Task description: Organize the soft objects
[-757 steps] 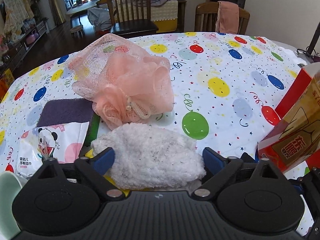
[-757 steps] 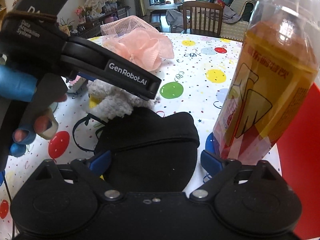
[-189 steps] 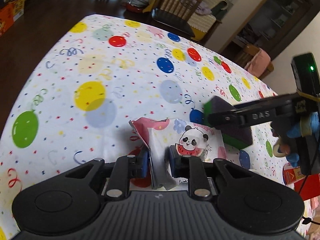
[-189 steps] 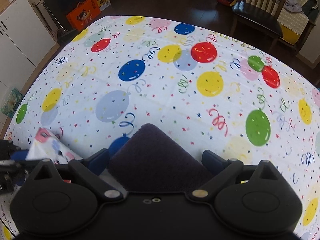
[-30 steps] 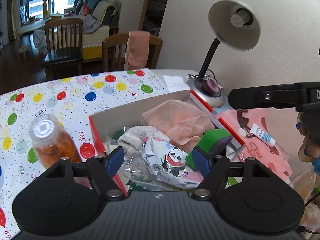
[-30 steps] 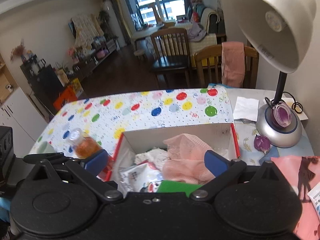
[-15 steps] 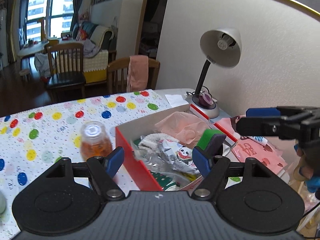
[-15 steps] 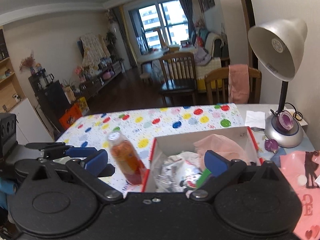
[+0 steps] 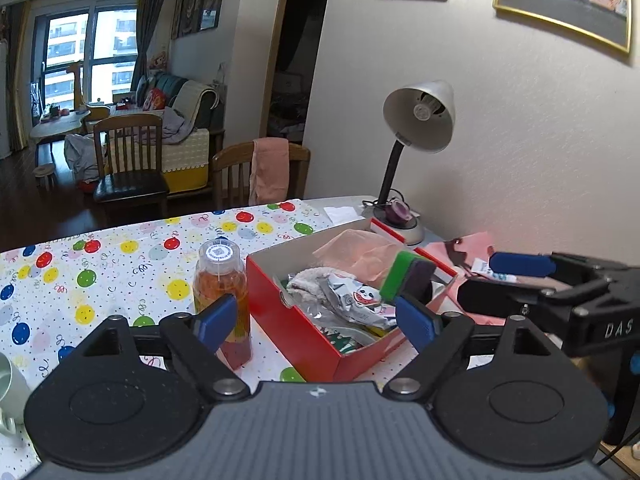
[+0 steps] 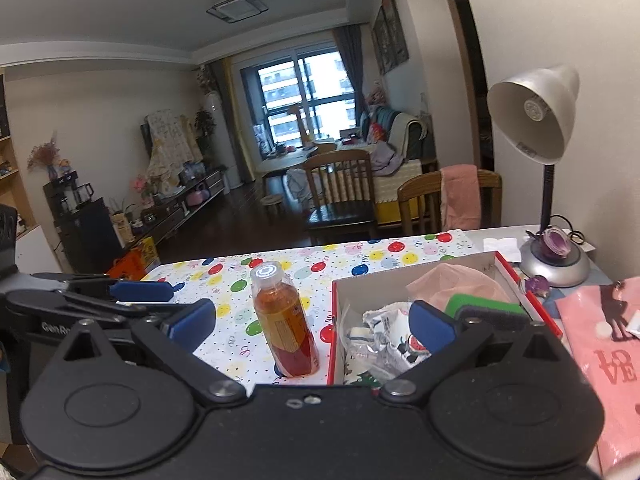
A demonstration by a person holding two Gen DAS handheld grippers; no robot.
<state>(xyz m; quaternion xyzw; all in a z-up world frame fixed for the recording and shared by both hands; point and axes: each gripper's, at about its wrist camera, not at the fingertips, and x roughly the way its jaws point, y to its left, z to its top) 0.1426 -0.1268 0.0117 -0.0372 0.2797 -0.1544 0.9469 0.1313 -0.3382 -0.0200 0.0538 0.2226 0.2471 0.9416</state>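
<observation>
A red cardboard box (image 9: 316,322) with pale inner walls is seen just ahead of the left gripper (image 9: 316,322), toward its right finger; in it the soft things are heaped together. A pink mesh bath puff (image 9: 360,254), gauzy and crumpled, is piled at the far end; a fluffy white cloth (image 9: 310,278) is bunched near the middle; a crinkled foil wipes packet (image 9: 358,298) printed with a panda is laid across the near part; a scrubbing sponge (image 9: 404,274), a rectangular block of green foam with a dark purple abrasive face, is propped on edge at the right side, just beyond the right blue finger pad.

The left gripper is spread wide and nothing is held between its pads; the right gripper (image 10: 312,324) is likewise spread wide and empty, with the box lying ahead and to its right, the sponge (image 10: 486,308) and the puff (image 10: 452,282) being seen past its right finger.

A clear plastic bottle (image 9: 222,292) of amber drink, cylindrical with a white cap, is stood upright just beside the box's left wall, ahead of the left finger of the left gripper; it is rested on a tablecloth (image 9: 120,264) printed with coloured balloons; a desk lamp (image 9: 416,128) with a silver conical shade and a round base is placed beyond the box, to the far right.
</observation>
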